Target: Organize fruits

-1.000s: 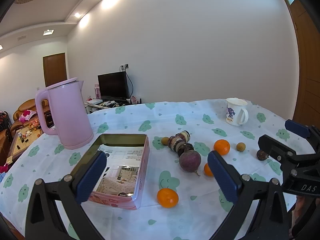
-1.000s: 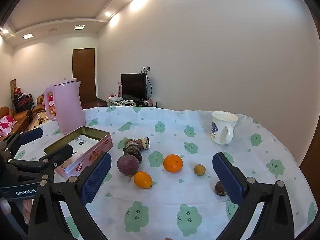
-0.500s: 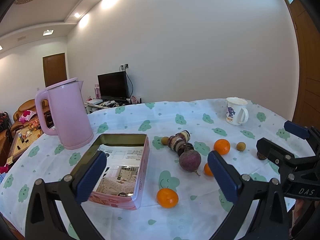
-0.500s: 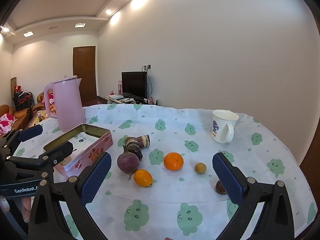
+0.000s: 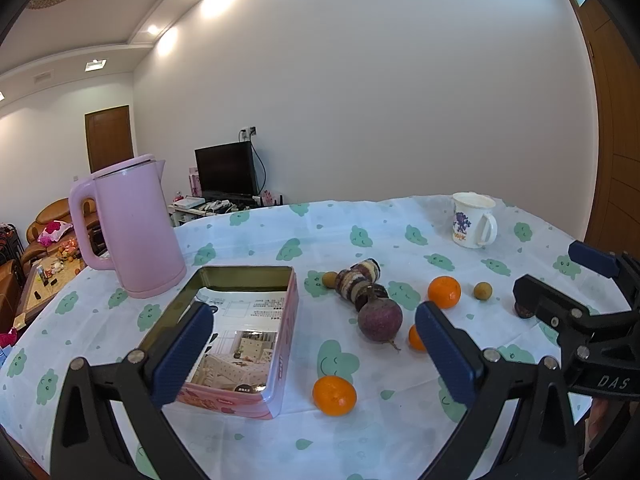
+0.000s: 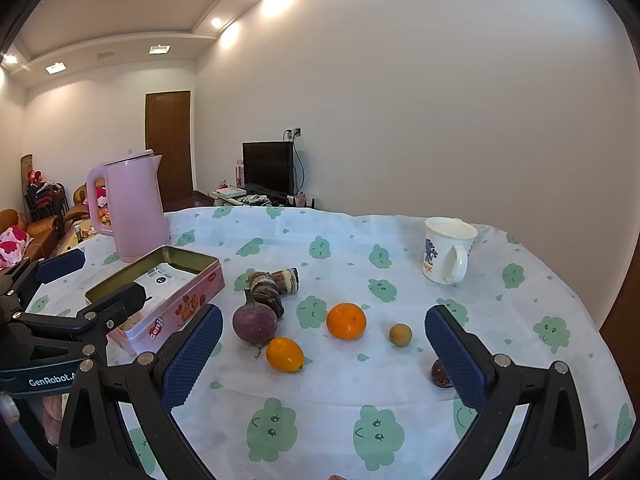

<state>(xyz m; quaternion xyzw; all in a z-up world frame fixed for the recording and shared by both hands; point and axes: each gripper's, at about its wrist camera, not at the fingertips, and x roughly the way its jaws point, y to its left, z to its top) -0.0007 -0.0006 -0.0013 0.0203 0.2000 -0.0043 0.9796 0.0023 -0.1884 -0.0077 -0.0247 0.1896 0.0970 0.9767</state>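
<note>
Fruit lies loose on a cloud-print tablecloth. Between the fingers of my open left gripper [image 5: 314,320] I see an orange [image 5: 334,395], a purple beet [image 5: 379,319] and striped root pieces [image 5: 358,278]. An open pink tin [image 5: 240,398] sits to their left. My right gripper [image 6: 324,320] is open too and empty. Ahead of it lie a round orange [image 6: 346,321], an oval orange fruit [image 6: 285,354], the beet [image 6: 255,324], a brown longan [image 6: 400,334] and a dark fruit [image 6: 440,374] by the right finger. The tin [image 6: 188,304] is at the left there.
A pink kettle [image 5: 132,224] stands behind the tin at the left. A white mug [image 6: 446,250] stands at the back right. A second longan [image 5: 329,279] lies next to the root pieces. The table's edge curves close behind the mug; a living room lies beyond.
Almost nothing differs. The right gripper has drifted very slightly, and both stay open and empty. No fruit has moved.
</note>
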